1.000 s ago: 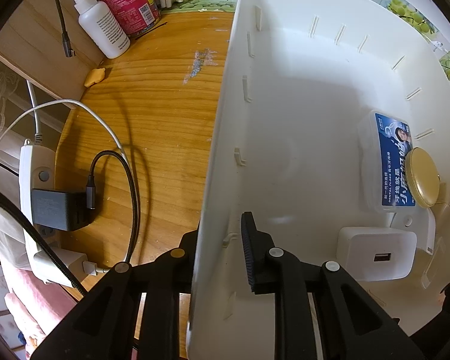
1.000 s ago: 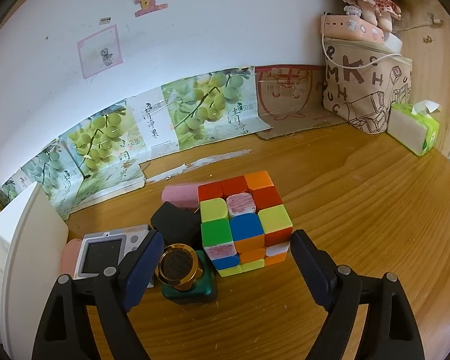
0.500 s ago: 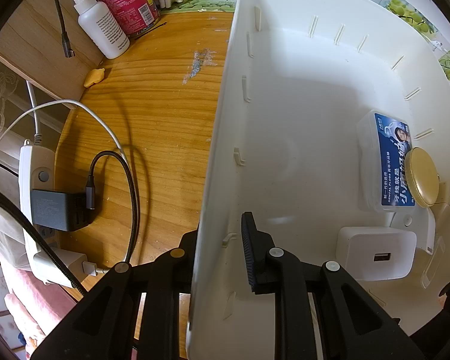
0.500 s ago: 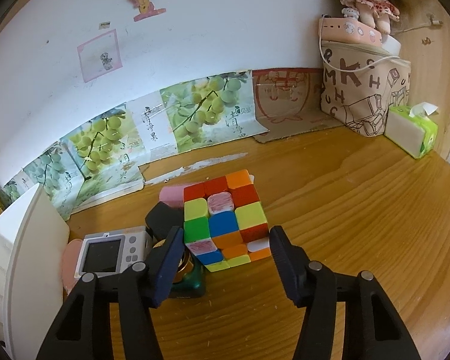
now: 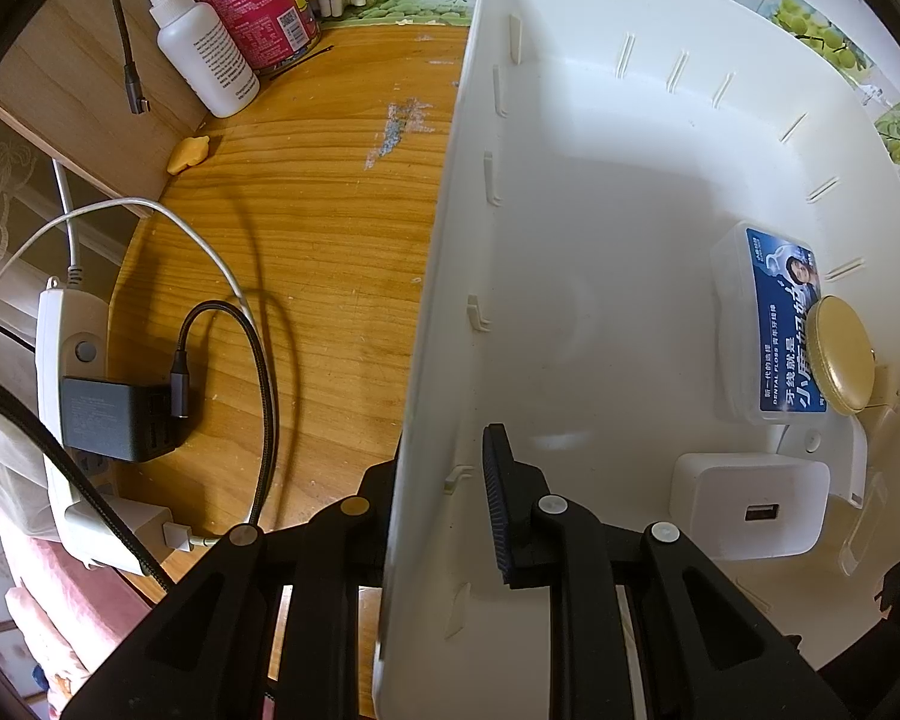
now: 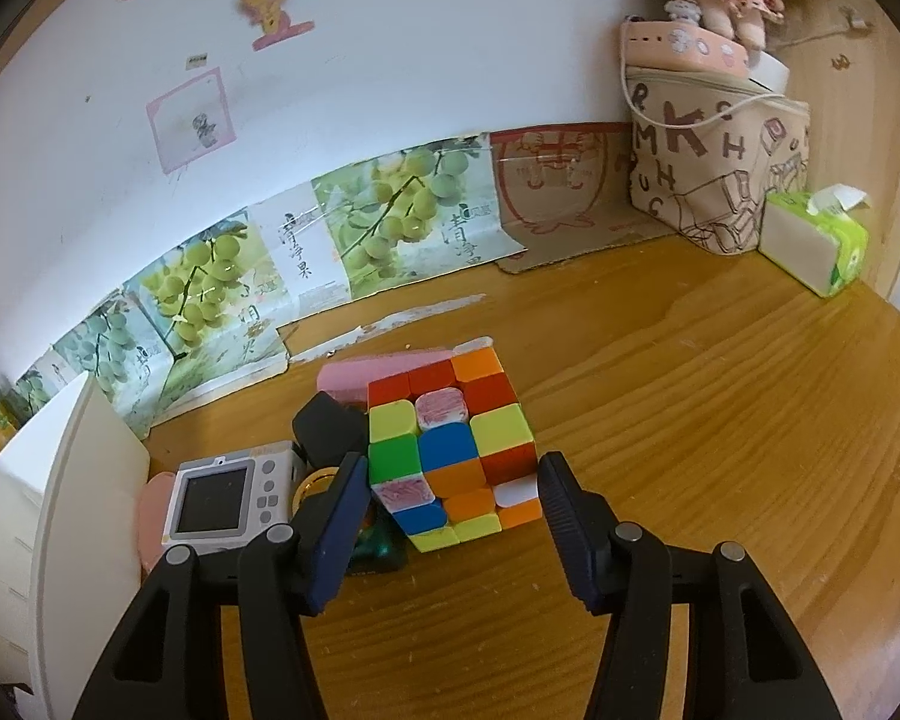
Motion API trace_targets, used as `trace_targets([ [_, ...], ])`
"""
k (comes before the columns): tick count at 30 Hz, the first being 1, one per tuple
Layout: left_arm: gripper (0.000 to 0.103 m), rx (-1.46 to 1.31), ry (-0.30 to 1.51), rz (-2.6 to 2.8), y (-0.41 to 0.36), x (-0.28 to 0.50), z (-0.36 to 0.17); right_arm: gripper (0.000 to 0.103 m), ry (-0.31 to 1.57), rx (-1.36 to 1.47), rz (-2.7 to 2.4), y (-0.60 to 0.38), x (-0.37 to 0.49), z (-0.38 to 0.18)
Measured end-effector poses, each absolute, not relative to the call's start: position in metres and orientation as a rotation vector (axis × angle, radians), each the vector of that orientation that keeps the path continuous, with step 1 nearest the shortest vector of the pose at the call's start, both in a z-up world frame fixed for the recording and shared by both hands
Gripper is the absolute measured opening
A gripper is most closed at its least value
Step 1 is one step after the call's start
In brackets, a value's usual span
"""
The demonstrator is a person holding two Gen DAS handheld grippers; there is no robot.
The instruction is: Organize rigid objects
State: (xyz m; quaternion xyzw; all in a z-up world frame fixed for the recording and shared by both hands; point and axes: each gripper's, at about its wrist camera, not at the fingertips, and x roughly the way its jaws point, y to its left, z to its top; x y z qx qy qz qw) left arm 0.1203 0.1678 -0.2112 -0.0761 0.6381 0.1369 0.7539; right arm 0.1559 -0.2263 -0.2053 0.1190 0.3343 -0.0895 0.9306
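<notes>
My left gripper [image 5: 441, 462] is shut on the near wall of the white bin [image 5: 570, 240]: one pad shows inside, the other finger is hidden behind the wall. In the bin lie a dental floss box [image 5: 768, 324], a round gold lid [image 5: 840, 354] and a white charger [image 5: 750, 510]. In the right wrist view, my right gripper [image 6: 450, 480] is shut on the multicoloured puzzle cube [image 6: 450, 450] on the wooden table, a pad against each side. A small grey camera [image 6: 222, 504], a black block [image 6: 327, 432], a pink piece [image 6: 366, 375] and a green bottle [image 6: 378, 543] crowd its left.
The bin's outer corner [image 6: 60, 510] stands left of the pile. A white bottle [image 5: 204, 60], a pink can [image 5: 258, 6], a power strip [image 5: 72, 360] and cables lie left of the bin. A tissue pack [image 6: 810, 240] and a lettered bag [image 6: 714, 162] fill the far right corner.
The right jaws have narrowed from wide apart to closed against the cube's sides, now covering most of the green bottle. The left gripper and the bin have not moved.
</notes>
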Motion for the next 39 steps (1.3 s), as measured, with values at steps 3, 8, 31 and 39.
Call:
trace_targets([
  [3, 0.022, -0.166, 1.393, 0.299, 0.168, 0.120, -0.211, 0.047, 0.680, 0.252, -0.189, -0.229, 0.149, -0.201],
  [8, 0.022, -0.163, 1.393, 0.297, 0.167, 0.120, -0.210, 0.006, 0.680, 0.274, -0.168, -0.232, 0.139, -0.193],
  [31, 0.022, -0.164, 1.391, 0.289, 0.167, 0.119, -0.208, 0.061, 0.689, 0.341, -0.166, -0.238, 0.138, -0.188],
  [39, 0.022, -0.193, 1.395, 0.326, 0.167, 0.123, -0.209, 0.079, 0.741, 0.249, -0.180, -0.239, 0.166, -0.186],
])
